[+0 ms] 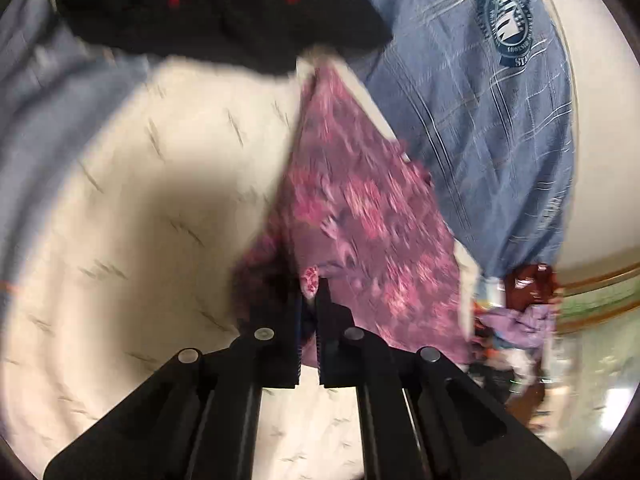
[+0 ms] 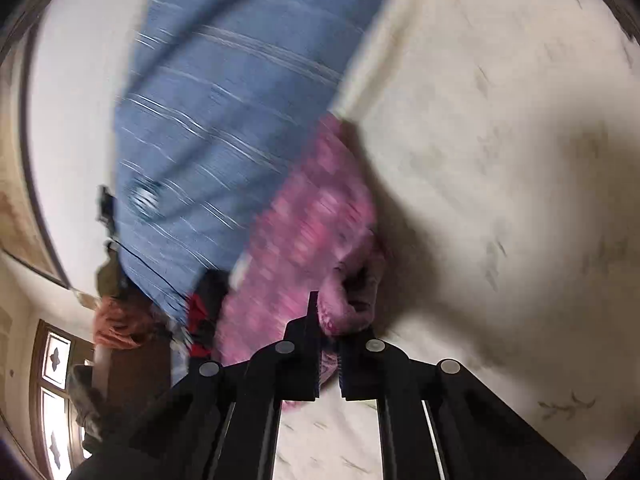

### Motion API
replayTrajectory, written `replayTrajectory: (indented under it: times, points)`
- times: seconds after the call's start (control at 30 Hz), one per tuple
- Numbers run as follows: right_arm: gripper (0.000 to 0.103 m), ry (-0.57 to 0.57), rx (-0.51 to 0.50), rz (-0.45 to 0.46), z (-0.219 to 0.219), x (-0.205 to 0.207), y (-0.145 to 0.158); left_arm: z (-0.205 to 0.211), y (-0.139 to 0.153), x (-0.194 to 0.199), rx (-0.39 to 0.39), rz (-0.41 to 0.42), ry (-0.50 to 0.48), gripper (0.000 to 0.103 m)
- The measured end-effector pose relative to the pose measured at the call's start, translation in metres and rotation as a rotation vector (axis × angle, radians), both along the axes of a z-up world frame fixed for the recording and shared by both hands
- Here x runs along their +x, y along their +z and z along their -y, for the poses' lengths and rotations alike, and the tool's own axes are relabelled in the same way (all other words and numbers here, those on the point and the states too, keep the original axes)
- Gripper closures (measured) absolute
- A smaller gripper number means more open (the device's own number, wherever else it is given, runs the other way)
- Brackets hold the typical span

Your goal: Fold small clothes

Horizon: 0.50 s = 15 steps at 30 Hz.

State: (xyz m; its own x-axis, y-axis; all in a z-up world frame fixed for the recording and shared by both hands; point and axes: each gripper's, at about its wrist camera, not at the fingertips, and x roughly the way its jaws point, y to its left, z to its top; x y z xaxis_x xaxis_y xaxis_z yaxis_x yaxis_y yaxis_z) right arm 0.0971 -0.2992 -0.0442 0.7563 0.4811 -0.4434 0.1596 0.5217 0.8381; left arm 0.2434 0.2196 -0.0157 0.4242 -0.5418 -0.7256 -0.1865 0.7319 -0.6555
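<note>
Two hand-held grippers each pinch an edge of a small pink-and-purple patterned garment (image 1: 352,216) and hold it above a bed covered with a cream sheet (image 1: 132,184) printed with small grey marks. In the left wrist view, the left hand-held gripper (image 1: 310,292) is closed on a fold of the garment's near edge, and the cloth stretches away from it toward the top of the picture. In the right wrist view, the right hand-held gripper (image 2: 326,312) is likewise closed on a bunched pink edge. A larger blue striped cloth with a round badge (image 1: 480,120) lies just beside the garment. A dark garment with red patches (image 1: 216,4) lies at the far side. Both views are blurred. The garment looks stretched between the two grips and not yet folded, so folding seems to be at an early stage, with the blue and dark pieces apparently still waiting
</note>
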Motion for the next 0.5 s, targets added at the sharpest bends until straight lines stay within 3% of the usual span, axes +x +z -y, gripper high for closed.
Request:
replayTrajectory:
  times: [0.1,0.17,0.27,0.37,0.47,0.5]
  points:
    - [0.098,-0.022,-0.035,0.041,0.002,-0.008,0.018,-0.005,0.000,-0.003,0.103,-0.001,-0.013,0.100]
    - [0.098,-0.012,-0.083,-0.020,0.004,-0.008,0.006,-0.008,-0.018,-0.002,0.155,-0.063,-0.026,0.100]
    - [0.096,0.028,-0.150,-0.157,0.002,-0.003,-0.021,-0.015,-0.028,-0.005,0.099,-0.090,-0.022,0.099]
    - [0.089,0.025,-0.173,-0.157,0.005,-0.016,-0.015,-0.024,-0.006,-0.006,0.154,-0.021,-0.002,0.098]
    - [0.075,-0.035,-0.229,-0.111,0.018,-0.019,0.011,-0.029,0.012,0.012,0.174,0.011,0.020,0.075]
    - [0.070,-0.056,-0.251,-0.087,0.023,-0.015,0.020,-0.030,0.016,0.022,0.176,0.013,0.026,0.062]
